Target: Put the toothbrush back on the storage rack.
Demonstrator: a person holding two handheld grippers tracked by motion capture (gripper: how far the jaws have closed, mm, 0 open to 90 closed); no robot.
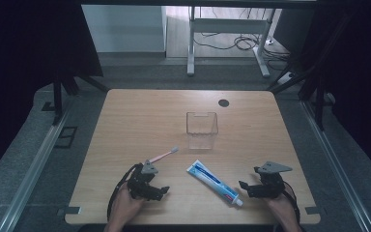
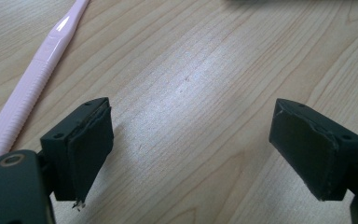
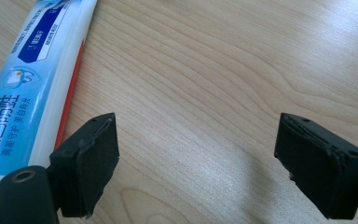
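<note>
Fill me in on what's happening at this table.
A person sits at a wooden table with a pair of tongs in each hand. The left tongs rest open beside a pink toothbrush, holding nothing. The right tongs are open too, next to the cap end of a blue and white toothpaste tube. A clear plastic cup stands upright farther back, with nothing in it. Neither toothbrush nor tube has been picked up yet.

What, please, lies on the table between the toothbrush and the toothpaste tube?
Nothing: in the high view, only bare wooden table separates the toothbrush from the toothpaste tube.
</note>
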